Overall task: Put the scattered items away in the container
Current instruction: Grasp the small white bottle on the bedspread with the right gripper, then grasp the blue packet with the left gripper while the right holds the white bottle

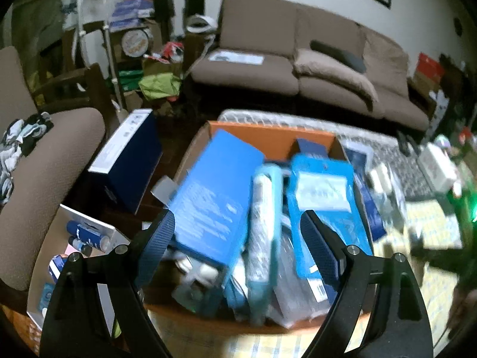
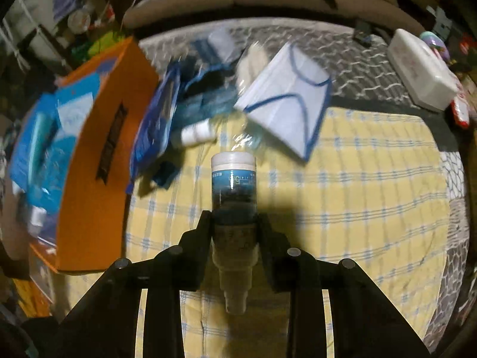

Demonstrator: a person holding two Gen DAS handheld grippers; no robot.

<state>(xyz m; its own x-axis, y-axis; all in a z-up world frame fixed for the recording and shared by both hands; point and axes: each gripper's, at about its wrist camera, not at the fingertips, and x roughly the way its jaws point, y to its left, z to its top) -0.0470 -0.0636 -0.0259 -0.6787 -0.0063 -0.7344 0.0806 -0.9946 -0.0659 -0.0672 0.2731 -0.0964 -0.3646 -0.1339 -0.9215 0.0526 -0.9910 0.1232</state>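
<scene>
1. The right gripper (image 2: 234, 223) has its jaws closed tight on a small blue-labelled bottle (image 2: 233, 197), held above the yellow checked cloth (image 2: 357, 197) with its white base pointing away.
2. The left gripper (image 1: 238, 232) hangs with jaws spread wide and nothing between them, over the orange cardboard box (image 1: 268, 137).
3. That box is crowded with blue packets and a large blue carton (image 1: 214, 197).
4. Just beyond the bottle, loose on the cloth, lie a white tube (image 2: 195, 132), a dark blue pouch (image 2: 155, 119) against the box wall, and a white blue-edged packet (image 2: 286, 95).
5. Farther off, a grey patterned cover (image 2: 363, 68) carries a white case (image 2: 423, 68).
6. At the back stands a brown sofa (image 1: 298, 59), with cluttered shelves (image 1: 134, 29) to its left.
</scene>
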